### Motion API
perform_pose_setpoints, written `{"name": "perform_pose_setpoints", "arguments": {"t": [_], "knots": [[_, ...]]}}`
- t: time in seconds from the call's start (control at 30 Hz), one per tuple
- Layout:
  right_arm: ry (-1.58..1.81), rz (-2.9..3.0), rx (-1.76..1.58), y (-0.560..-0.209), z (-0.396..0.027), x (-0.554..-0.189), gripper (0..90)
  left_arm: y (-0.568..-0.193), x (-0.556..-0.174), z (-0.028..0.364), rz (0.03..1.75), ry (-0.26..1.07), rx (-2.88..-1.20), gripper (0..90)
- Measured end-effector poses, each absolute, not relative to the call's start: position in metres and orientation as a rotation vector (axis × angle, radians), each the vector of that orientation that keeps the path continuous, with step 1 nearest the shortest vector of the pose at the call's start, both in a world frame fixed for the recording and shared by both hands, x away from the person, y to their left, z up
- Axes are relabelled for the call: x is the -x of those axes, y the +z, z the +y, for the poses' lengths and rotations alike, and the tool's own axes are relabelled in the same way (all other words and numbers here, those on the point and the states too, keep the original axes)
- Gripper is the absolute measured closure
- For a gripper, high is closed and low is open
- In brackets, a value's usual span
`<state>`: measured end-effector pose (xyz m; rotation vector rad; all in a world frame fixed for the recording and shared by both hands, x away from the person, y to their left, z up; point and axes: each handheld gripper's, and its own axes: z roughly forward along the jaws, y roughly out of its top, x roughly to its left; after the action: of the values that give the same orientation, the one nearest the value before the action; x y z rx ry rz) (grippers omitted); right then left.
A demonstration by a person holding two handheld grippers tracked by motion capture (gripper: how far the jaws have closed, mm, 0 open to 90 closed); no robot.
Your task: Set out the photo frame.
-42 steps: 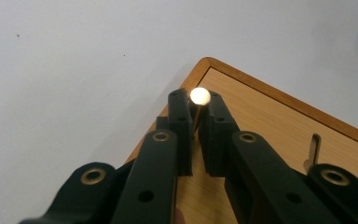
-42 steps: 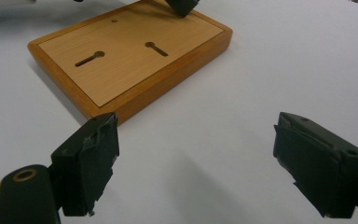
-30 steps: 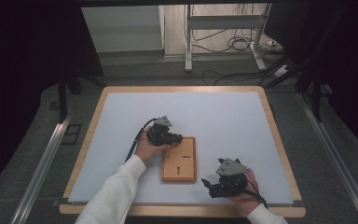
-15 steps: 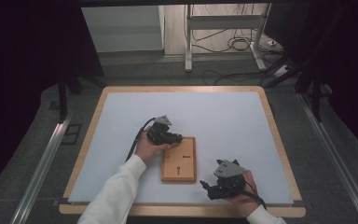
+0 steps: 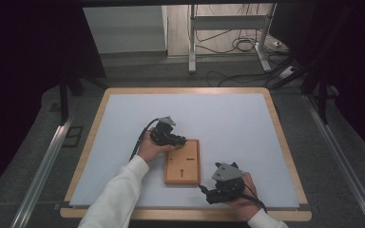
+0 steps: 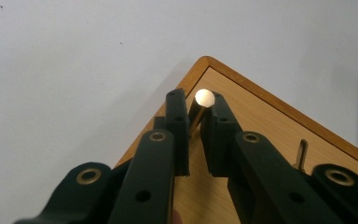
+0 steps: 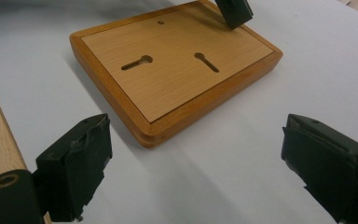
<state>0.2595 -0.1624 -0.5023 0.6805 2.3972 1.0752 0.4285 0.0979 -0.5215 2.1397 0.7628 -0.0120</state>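
The left gripper [image 5: 179,140] sits just left of centre in the high view, at the upper left corner of the board [image 5: 183,162]. In the left gripper view its jaws stand nearly closed, and a small metal pin [image 6: 200,106] with a bright round end stands between the pads; the pads [image 6: 177,112] lie close on either side of it and appear to pinch it, though the contact on the left side cannot be seen for certain. The pin rises from the board near its corner. The right gripper [image 5: 221,187] lies at the lower right of the high view, just beside the board's lower right corner and not touching it. In the right gripper view its jaws stand wide apart, one at the lower left and one at the lower right of the frame, with nothing between them but the white mat [image 7: 223,177]. The board is a flat rectangular wooden plaque with a darker rounded rim and a lighter inset panel; two keyhole slots [image 7: 137,62] and a small round hole are cut into the panel. It rests flat on the mat at the lower middle of the high view, its long side running up and down the frame. The mat lies within the table's wooden frame [image 5: 285,142].
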Motion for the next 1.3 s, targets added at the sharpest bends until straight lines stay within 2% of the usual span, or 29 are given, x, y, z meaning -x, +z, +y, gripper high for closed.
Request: {"name": "perform_pose_setpoints", "arguments": {"t": [0.93, 1.3], "knots": [[0.847, 2.428, -0.525, -0.524, -0.113, -0.266, 7.1, -0.52, -0.442, 0.101, 0.805, -0.142, -2.13, 81.7], [0.761, 2.313, -0.437, -0.527, -0.094, -0.268, 7.4, -0.52, -0.442, 0.101, 0.804, -0.131, -2.128, 82.2]]}}
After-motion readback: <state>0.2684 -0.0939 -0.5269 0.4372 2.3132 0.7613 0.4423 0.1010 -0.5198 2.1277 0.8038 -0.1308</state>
